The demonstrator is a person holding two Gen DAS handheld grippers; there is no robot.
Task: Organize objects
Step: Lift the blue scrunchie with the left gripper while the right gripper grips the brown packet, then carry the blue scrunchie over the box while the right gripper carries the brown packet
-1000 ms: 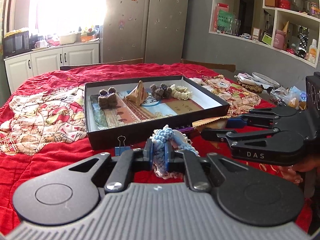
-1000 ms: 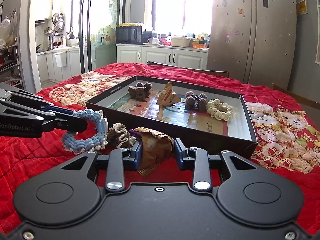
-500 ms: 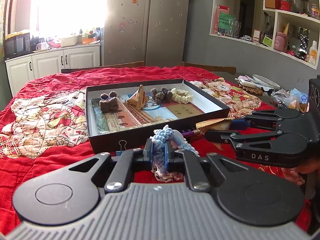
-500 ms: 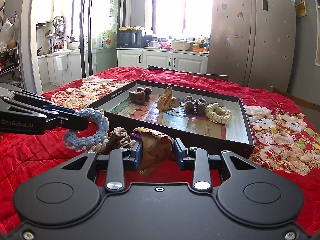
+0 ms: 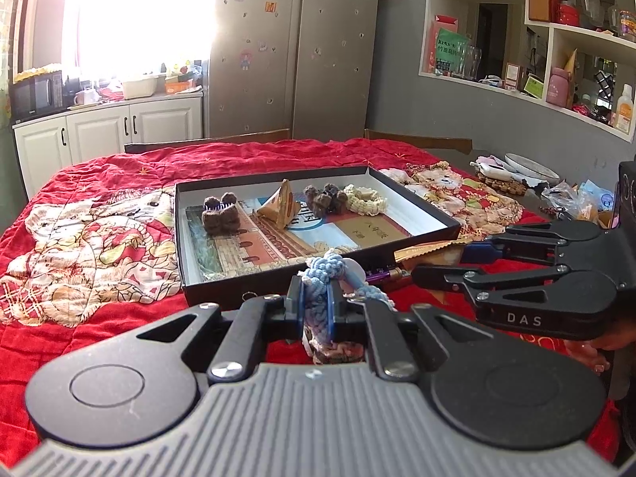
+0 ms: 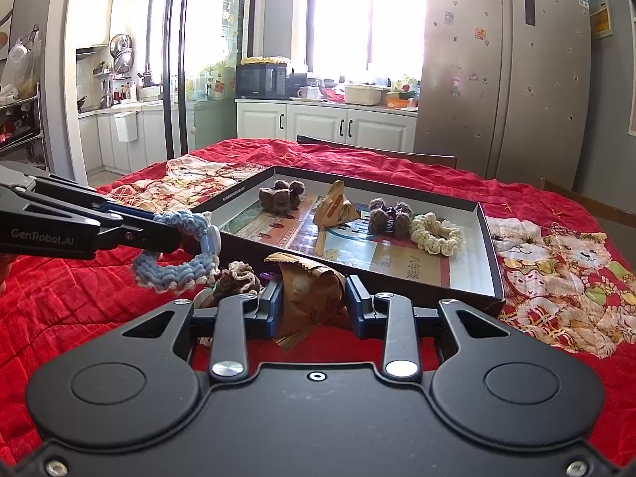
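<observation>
The blue knitted scrunchie [image 6: 175, 254] was pinched tight in the left tongs [image 5: 316, 310], lifted just above the red cloth near the front wall of the black tray [image 6: 491, 278]; its loop hung down slack and a pale round piece sat on its right side. It looked soft and thick, made of twisted yarn, so it will probably sag and swing when carried. The right tongs [image 6: 314, 304] were closed halfway on a brown paper packet [image 6: 310, 298] with a toothed top edge, just near of the same tray wall. To do the step well, I think each hand should rise enough to pass over the tray wall, because the hanging loop could catch on the rim, and then lower the thing on a bare part of the tray floor before letting go. The far right part beside the cream scrunchie [image 6: 435, 234] seemed a fitting place for the blue one. In the tray there were also two dark brown fuzzy clips [image 6: 280, 194] [image 6: 387, 216] and a folded paper triangle [image 6: 336, 208]. Outside it, a brown and cream scrunchie [image 6: 236, 280] lay on the tabletop between the two tongs, touching a small purple thing [image 5: 379, 276] that I could not identify.
</observation>
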